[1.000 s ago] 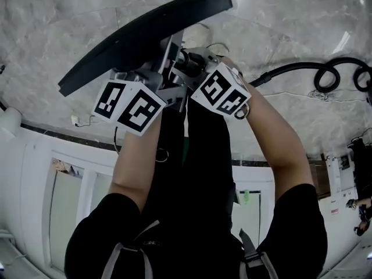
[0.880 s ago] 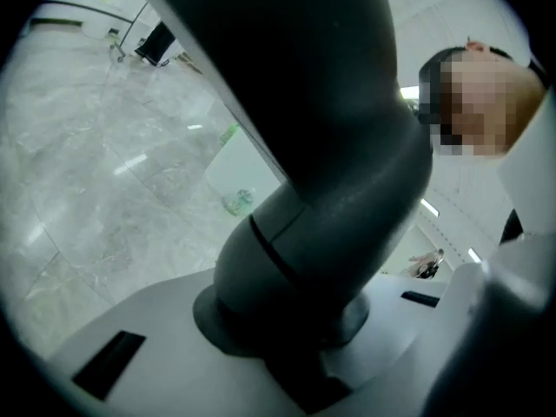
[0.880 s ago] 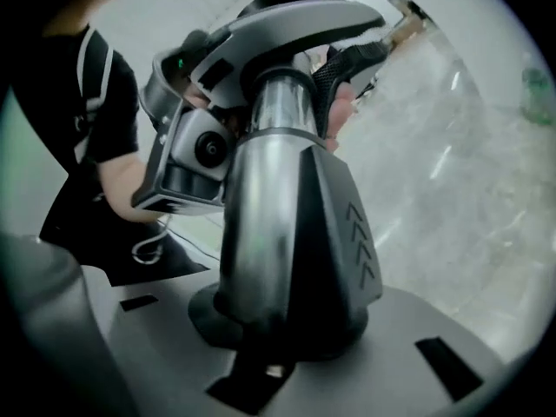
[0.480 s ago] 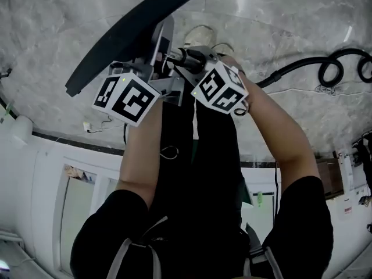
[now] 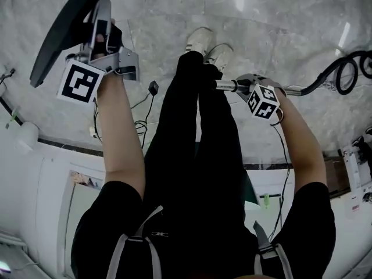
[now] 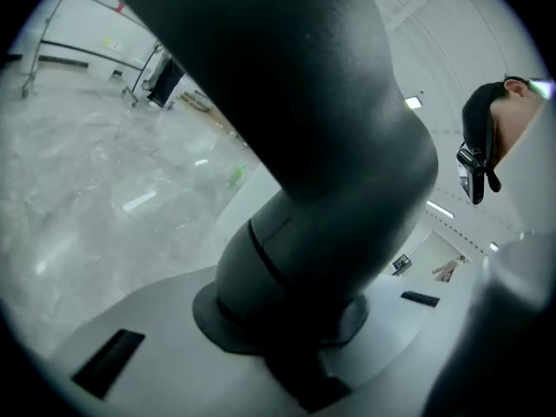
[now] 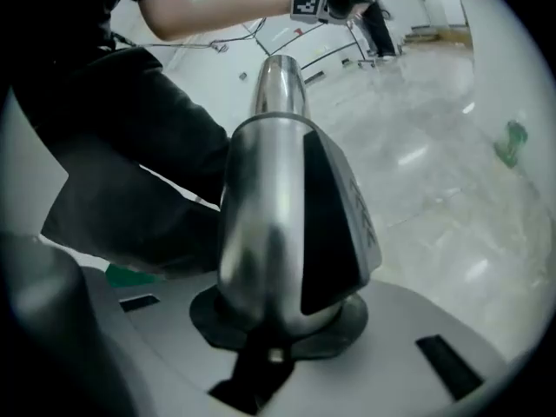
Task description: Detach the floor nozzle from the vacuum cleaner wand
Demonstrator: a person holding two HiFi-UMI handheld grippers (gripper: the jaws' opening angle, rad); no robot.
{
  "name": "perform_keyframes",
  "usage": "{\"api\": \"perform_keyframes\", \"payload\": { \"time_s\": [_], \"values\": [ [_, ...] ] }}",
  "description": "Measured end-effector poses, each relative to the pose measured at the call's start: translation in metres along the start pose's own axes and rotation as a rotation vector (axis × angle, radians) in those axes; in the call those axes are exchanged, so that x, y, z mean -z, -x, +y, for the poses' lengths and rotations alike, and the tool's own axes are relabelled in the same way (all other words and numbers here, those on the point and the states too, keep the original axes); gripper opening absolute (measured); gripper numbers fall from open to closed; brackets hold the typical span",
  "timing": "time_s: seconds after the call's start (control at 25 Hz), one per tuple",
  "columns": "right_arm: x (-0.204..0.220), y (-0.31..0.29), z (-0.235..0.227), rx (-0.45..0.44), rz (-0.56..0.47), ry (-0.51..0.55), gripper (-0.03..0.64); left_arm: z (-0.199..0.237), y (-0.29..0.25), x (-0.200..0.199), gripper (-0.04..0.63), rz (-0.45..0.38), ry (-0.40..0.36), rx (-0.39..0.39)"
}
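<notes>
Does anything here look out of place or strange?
Nothing looks damaged or spilled. The floor nozzle is off the wand: the left gripper holds it up to one side, and the right gripper holds the bare wand. A loose cable lies on the floor.

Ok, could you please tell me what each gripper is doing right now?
Left gripper: closed on the floor nozzle, at its neck.
Right gripper: jaws closing, gripping the metal wand between them.
</notes>
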State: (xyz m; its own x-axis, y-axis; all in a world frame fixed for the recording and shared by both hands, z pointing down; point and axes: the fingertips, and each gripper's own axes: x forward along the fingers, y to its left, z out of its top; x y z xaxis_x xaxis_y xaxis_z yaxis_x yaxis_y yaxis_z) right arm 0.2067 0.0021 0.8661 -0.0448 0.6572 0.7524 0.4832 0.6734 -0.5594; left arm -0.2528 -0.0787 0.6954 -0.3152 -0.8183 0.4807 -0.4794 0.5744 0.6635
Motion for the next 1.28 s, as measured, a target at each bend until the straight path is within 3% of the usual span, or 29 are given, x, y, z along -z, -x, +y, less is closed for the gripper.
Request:
{"api": "perform_keyframes", "payload": {
  "time_s": [0.08, 0.24, 0.36, 0.48, 0.64, 0.92, 1.12, 1.28],
  "values": [
    [-0.01, 0.023, -0.031, 0.102, -0.017, 0.022, 0.086, -0.015, -0.001, 0.026, 0.071, 0.058, -0.003, 0.013],
    [-0.059, 0.096, -0.091, 0.279, -0.185, -0.089, 0.086, -0.077, -0.007, 0.057, 0.071, 0.137, -0.125, 0.138],
    [-0.096, 0.137, -0.106, 0.352, -0.295, -0.131, 0.086, -0.108, -0.008, 0.059, 0.071, 0.146, -0.117, 0.184],
    [-0.12, 0.142, -0.101, 0.374, -0.315, -0.109, 0.086, -0.125, -0.006, 0.051, 0.071, 0.13, -0.091, 0.217],
    [-0.116, 0.129, -0.082, 0.379, -0.293, -0.071, 0.086, -0.144, 0.001, 0.055, 0.071, 0.123, -0.104, 0.24],
    [-0.112, 0.112, -0.071, 0.367, -0.289, -0.073, 0.086, -0.137, 0.002, 0.074, 0.071, 0.161, -0.112, 0.236],
    [-0.107, 0.108, -0.067, 0.374, -0.278, -0.056, 0.086, -0.135, 0.01, 0.088, 0.071, 0.17, -0.064, 0.226],
    [-0.111, 0.109, -0.067, 0.375, -0.279, -0.056, 0.086, -0.142, 0.013, 0.084, 0.071, 0.169, -0.083, 0.244]
  ]
}}
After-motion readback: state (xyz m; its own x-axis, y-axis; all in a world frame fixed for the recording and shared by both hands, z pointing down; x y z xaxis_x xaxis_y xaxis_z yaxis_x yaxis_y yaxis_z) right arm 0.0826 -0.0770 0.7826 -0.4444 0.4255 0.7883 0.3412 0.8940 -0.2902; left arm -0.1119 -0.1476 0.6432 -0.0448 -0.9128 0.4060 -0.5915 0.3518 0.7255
